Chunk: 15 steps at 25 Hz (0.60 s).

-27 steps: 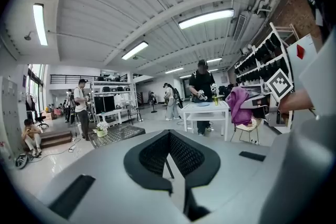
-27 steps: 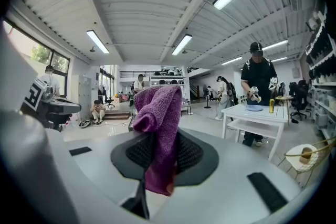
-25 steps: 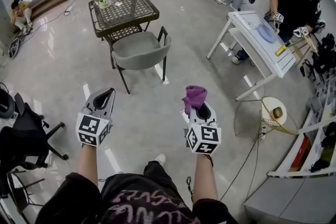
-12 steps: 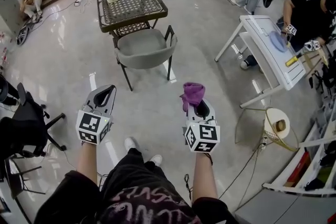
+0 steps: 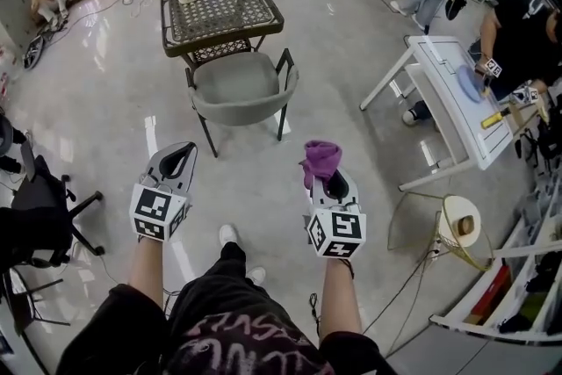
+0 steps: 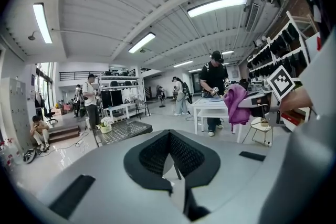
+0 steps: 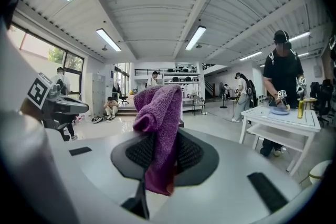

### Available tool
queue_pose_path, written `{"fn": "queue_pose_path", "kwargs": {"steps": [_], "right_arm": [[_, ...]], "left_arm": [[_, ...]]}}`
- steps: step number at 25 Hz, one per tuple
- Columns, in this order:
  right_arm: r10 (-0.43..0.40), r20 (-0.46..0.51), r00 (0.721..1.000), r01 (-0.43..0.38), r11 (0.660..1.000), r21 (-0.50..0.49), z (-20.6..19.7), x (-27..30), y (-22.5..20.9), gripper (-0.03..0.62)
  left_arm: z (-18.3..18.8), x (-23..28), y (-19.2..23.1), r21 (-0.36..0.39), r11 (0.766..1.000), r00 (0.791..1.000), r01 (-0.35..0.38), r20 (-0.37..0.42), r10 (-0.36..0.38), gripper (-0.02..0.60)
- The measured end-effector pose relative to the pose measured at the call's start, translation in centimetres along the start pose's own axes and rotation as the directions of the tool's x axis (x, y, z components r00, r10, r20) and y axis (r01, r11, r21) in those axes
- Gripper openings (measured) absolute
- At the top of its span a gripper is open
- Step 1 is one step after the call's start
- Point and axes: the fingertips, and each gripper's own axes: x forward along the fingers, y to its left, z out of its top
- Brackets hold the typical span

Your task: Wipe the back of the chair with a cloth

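Chair (image 5: 241, 88) stands on the floor (image 5: 105, 118) ahead, well apart from both grippers, in front of a table (image 5: 219, 9), and its curved back is turned toward the person. The purple cloth (image 5: 321, 159) is pinched between the closed jaws of the right gripper (image 5: 328, 180). Most of it sticks out above them as a loose bunch, and a shorter end hangs below. The left gripper (image 5: 180, 155) has its jaws together with nothing between them. The step in hand, I think, is the approach to the chair; nothing is wiped yet. To do it well, I would stop where the back is within easy reach, then lower the right gripper so that the free bunch of cloth, not the hard jaws, meets the back. The grip seems to take only a narrow part of the cloth, so the pressure should be light and the strokes long along the curve, otherwise the cloth may slip out. The left gripper could steady the chair, because it may slide on the smooth floor.
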Motion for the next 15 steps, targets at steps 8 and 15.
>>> {"fn": "queue_pose_path", "kwargs": {"steps": [8, 15], "right_arm": [[-0.011, -0.043, 0.999, 0.011, 1.000, -0.003, -0.3, 7.6, -0.2, 0.091], [0.002, -0.046, 0.999, -0.003, 1.000, -0.006, -0.3, 12.9, 0.5, 0.091]], "left_arm": [[-1.2, 5.7, 4.5, -0.060, 0.998, 1.000, 0.010, -0.010, -0.011, 0.009], [-3.0, 9.2, 8.0, -0.102, 0.995, 1.000, 0.012, -0.012, -0.013, 0.009]]}}
